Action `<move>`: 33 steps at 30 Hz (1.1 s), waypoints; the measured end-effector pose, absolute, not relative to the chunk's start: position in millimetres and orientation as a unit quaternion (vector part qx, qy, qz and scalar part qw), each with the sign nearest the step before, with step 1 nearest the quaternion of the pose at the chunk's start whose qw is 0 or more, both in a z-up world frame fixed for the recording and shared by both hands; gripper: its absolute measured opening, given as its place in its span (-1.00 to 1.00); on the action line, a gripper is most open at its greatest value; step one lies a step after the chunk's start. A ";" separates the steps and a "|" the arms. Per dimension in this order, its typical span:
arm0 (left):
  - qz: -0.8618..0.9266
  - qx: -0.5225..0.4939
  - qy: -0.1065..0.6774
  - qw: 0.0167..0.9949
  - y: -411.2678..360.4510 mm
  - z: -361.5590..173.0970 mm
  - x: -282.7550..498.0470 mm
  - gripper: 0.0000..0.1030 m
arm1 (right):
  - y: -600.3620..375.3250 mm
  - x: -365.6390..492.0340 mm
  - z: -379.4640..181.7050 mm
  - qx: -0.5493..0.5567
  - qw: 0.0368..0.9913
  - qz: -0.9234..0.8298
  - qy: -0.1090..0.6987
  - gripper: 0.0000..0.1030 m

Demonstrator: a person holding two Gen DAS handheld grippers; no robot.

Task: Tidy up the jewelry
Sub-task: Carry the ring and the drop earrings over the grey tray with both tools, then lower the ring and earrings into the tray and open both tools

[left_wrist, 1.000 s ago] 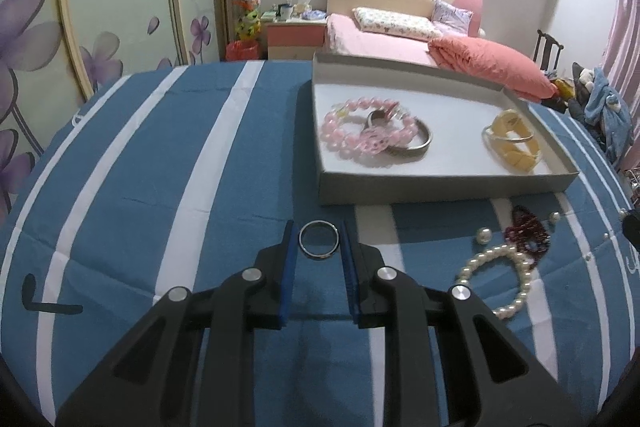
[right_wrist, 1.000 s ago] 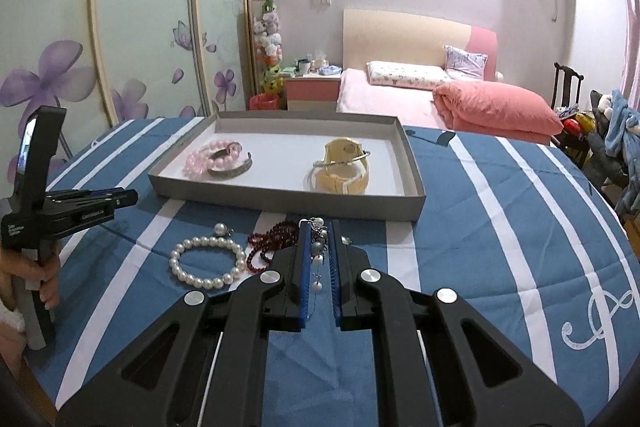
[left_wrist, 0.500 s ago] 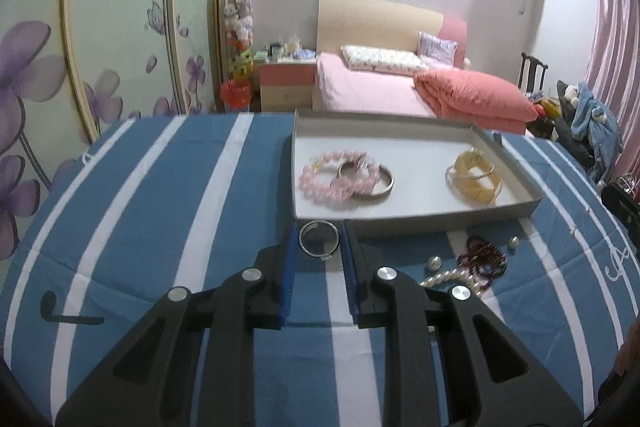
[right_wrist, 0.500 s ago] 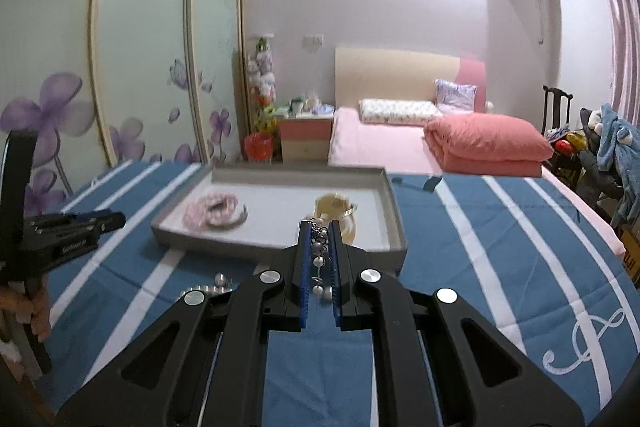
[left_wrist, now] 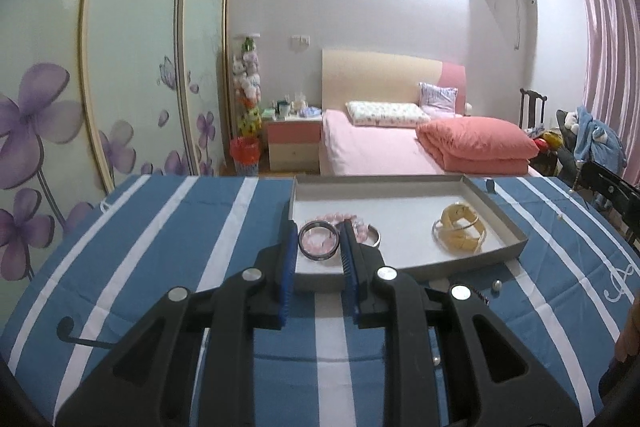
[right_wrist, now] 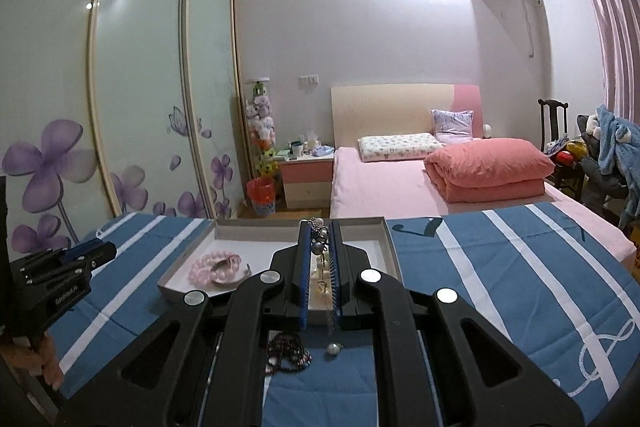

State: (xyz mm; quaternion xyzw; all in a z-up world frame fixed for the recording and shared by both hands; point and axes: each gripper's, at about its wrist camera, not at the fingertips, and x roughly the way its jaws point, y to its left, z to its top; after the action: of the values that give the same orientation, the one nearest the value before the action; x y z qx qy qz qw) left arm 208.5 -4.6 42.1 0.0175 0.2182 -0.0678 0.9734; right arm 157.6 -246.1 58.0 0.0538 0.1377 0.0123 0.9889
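My left gripper [left_wrist: 318, 247] is clamped on a silver ring [left_wrist: 317, 246], held above the tray [left_wrist: 496, 219] near its front-left corner. My right gripper [right_wrist: 320, 255] is pinched tight on a beaded chain [right_wrist: 320, 247] that dangles over the tray's front wall. Inside lie a pink bracelet [right_wrist: 212, 265] and a yellow bangle [left_wrist: 460, 233]; dark red beads [right_wrist: 286, 351] and 1 pearl [left_wrist: 496, 285] sit on the striped cloth [left_wrist: 160, 227]. Lettering on the left gripper's side is too blurred to read.
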 end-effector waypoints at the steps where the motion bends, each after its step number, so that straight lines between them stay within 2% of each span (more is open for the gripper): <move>1: -0.066 0.019 0.212 0.975 -6.6 43.6 207.4 -0.58 | -246.4 158.6 58.2 0.055 0.989 0.013 0.135 -0.81; 21: -0.053 0.034 0.173 0.983 -22.0 44.8 208.4 -0.58 | -243.3 172.5 58.7 0.058 0.992 0.022 0.109 -0.81; 33: -0.058 0.034 0.155 0.986 -33.8 51.9 238.8 -0.58 | -238.4 201.5 60.3 0.050 0.994 0.020 0.097 -0.81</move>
State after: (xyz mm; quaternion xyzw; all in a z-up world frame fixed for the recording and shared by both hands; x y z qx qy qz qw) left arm 238.8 -33.8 51.9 0.0339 0.1547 -0.0575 0.9857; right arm 201.5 -238.4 60.3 0.0498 0.0973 0.0204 0.9938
